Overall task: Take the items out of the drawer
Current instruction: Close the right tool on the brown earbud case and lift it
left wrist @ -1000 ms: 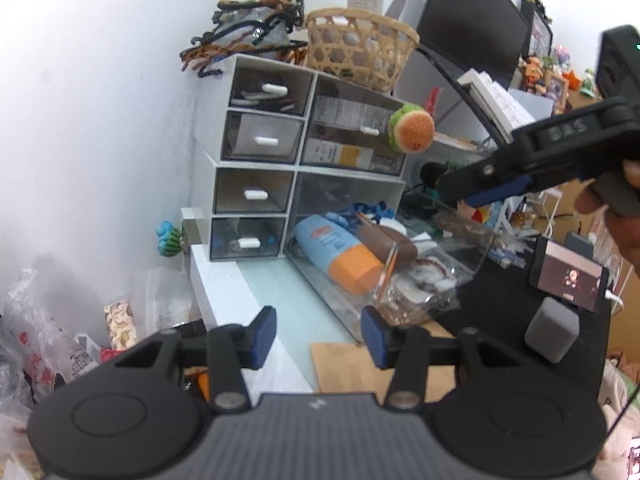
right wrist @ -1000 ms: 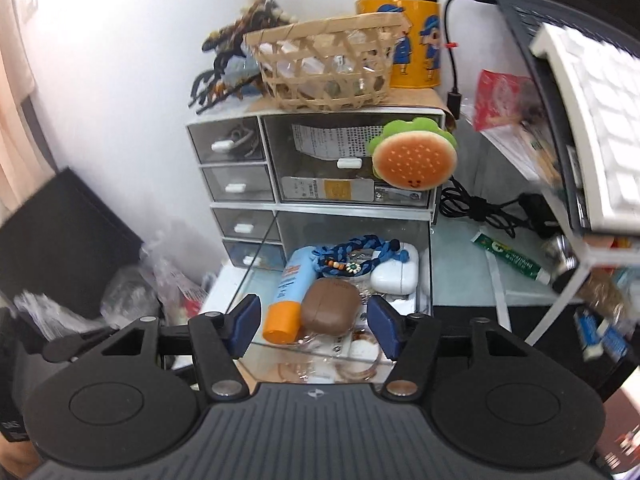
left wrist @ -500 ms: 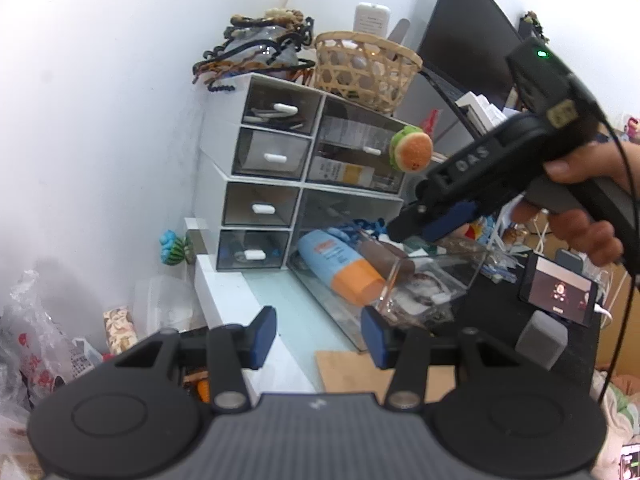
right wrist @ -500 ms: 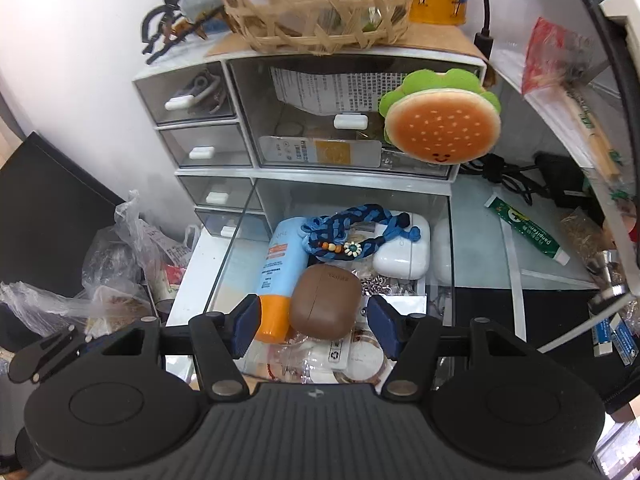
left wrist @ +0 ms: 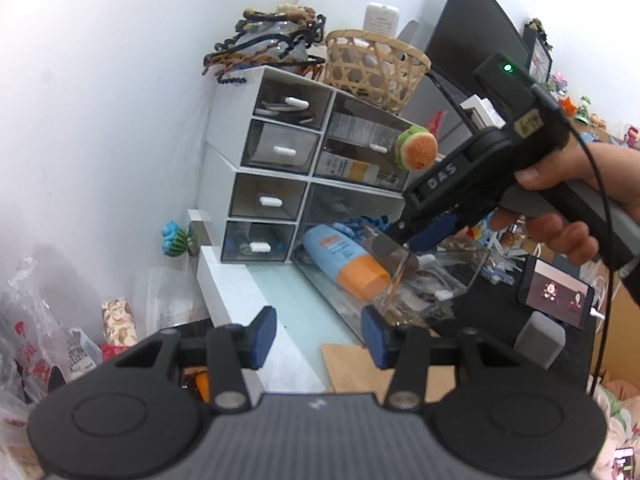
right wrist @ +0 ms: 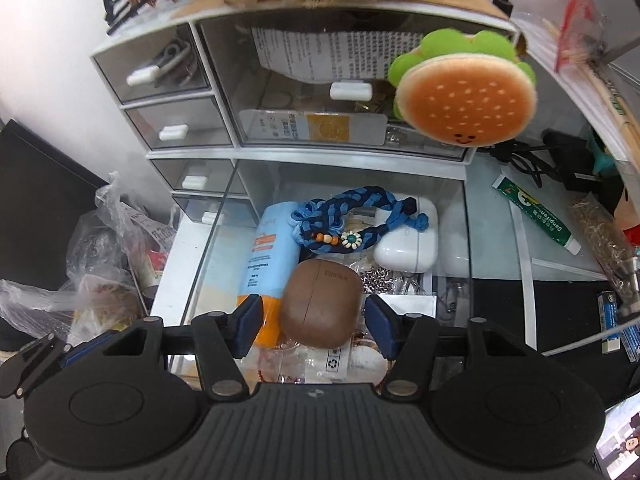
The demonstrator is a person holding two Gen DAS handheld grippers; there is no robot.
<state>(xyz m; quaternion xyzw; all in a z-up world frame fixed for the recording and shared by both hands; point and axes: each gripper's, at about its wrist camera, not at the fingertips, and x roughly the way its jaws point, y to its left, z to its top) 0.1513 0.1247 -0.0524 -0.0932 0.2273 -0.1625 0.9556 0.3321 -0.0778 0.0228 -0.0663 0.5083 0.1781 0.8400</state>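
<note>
A clear drawer (right wrist: 208, 252) is pulled out of the white organizer (right wrist: 188, 154). In it lie a blue and orange sunscreen tube (right wrist: 266, 264), a brown earbud case (right wrist: 320, 304), a white case (right wrist: 408, 246) and a blue braided cord (right wrist: 352, 216). My right gripper (right wrist: 314, 322) is open, its fingers on either side of the brown case, just above it. In the left wrist view the right gripper (left wrist: 416, 236) reaches down into the drawer (left wrist: 460, 268) beside the tube (left wrist: 344, 258). My left gripper (left wrist: 320, 334) is open and empty, in front of the drawer.
A burger plush (right wrist: 464, 100) hangs at the organizer's upper right. A wicker basket (left wrist: 374, 66) and hair bands sit on top. A toothpaste tube (right wrist: 536, 212) and cables lie to the right. Plastic bags (right wrist: 100, 264) crowd the left. A phone (left wrist: 554, 292) stands nearby.
My right gripper has moved forward and down into the drawer, so the brown case now sits between its fingers. My left gripper has pulled back slightly and stays open.
</note>
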